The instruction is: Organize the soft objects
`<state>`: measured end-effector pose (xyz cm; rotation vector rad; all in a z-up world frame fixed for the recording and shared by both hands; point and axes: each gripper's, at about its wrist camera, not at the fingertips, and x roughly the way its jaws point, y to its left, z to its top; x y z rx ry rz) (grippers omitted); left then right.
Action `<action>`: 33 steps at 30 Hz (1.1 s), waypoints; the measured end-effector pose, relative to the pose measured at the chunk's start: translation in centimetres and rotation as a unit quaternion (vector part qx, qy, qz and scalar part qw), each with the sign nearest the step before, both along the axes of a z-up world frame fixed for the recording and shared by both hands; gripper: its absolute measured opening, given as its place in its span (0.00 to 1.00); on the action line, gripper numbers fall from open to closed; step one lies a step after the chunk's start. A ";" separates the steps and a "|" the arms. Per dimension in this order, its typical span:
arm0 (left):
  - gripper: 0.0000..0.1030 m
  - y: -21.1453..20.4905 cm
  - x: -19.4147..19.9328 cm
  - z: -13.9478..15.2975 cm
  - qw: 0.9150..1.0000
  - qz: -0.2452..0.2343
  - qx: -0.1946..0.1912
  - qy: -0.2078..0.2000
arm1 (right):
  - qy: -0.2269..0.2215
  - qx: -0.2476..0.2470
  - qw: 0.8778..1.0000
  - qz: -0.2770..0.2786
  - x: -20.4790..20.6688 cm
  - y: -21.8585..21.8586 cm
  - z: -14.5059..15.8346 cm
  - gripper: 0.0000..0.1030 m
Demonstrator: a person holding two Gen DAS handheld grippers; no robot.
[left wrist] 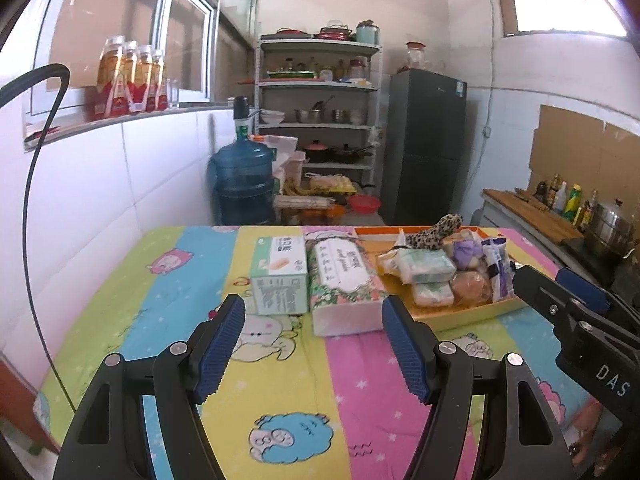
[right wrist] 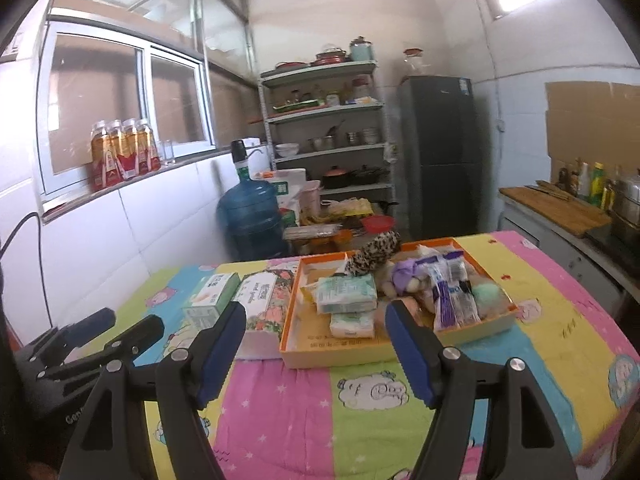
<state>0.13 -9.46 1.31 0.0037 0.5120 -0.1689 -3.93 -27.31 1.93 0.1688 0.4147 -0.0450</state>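
Note:
On the cartoon-print cloth stands an orange tray point(left wrist: 460, 314) point(right wrist: 340, 354) holding green-white tissue packs point(left wrist: 428, 266) point(right wrist: 346, 290), a leopard-print soft item point(left wrist: 436, 230) point(right wrist: 372, 254), a purple plush point(left wrist: 466, 254) point(right wrist: 406, 276) and blue-white wrapped packets point(left wrist: 498, 266) point(right wrist: 452, 296). Left of the tray lie a floral tissue pack point(left wrist: 344, 276) point(right wrist: 262, 300) and a green box point(left wrist: 280, 276) point(right wrist: 212, 292). My left gripper point(left wrist: 313, 308) hovers open, short of the floral pack, holding nothing. My right gripper point(right wrist: 316, 312) is open and empty in front of the tray's near wall.
The white tiled wall runs along the table's left side, with a black cable point(left wrist: 30, 208) hanging there. Beyond the far edge are a blue water jug point(left wrist: 242, 178), a metal shelf rack point(left wrist: 318, 104) and a dark fridge point(left wrist: 426, 144). A counter with bottles point(right wrist: 560, 204) lies to the right.

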 end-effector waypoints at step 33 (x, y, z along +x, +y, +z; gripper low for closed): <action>0.71 1.3 0.0 -1.4 1.000 0.026 0.001 0.004 | 0.004 -0.017 1.000 0.005 0.0 2.4 -1.7 0.70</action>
